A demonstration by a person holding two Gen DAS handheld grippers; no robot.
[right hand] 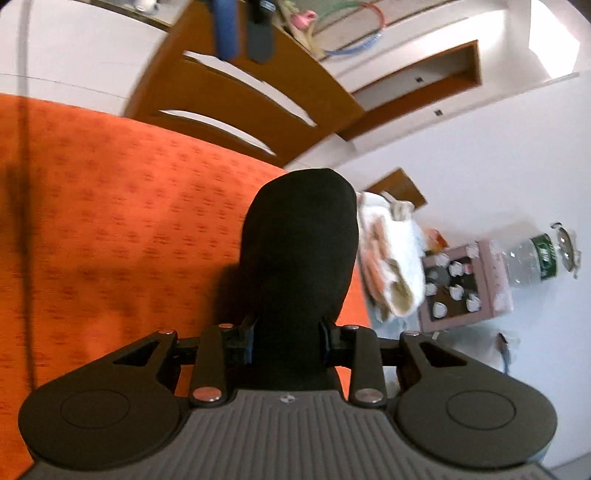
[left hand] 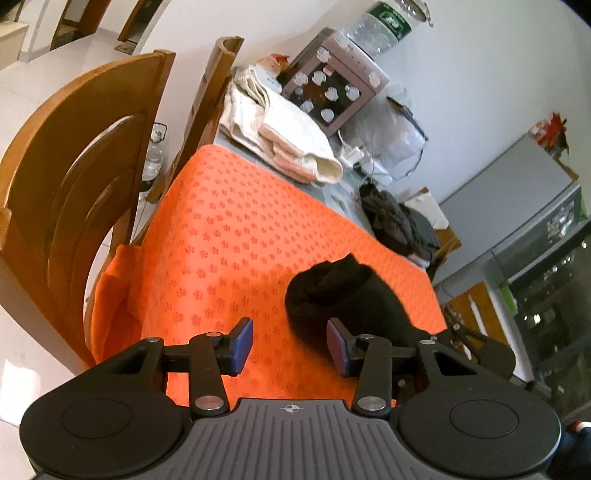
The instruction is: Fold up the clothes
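Left wrist view shows the left gripper [left hand: 290, 345] hovering over an orange cloth [left hand: 229, 236] with a small flower pattern that covers the table. Its two blue-padded fingers [left hand: 242, 343] stand wide apart with nothing between them. A black garment [left hand: 332, 299], bunched into a rounded lump, lies on the orange cloth just beyond and to the right of the right-hand finger; whether the finger touches it cannot be told. The garment runs back toward the lower right edge of the cloth. At the far end of the table sits a pile of folded cream towels [left hand: 288, 136], and behind them a pink box [left hand: 332, 81] with white shell-like pieces on its dark front. A clear plastic bottle [left hand: 380, 26] with a green label stands beyond the box. A dark grey heap of clothes [left hand: 399, 221] lies off the right edge of the table. A wooden chair [left hand: 77, 177] stands at the left side, with the orange cloth draping over its seat.

Right wrist view shows the right gripper [right hand: 288, 339] closed on the black garment [right hand: 299, 258], which fills the narrow gap between the two fingers and stretches away from them in a smooth rounded shape above the orange cloth [right hand: 110, 221]. The towels [right hand: 391, 258], pink box [right hand: 465, 284] and bottle [right hand: 532, 258] appear to the right, somewhat blurred. A wooden chair back [right hand: 236, 92] rises beyond the table.
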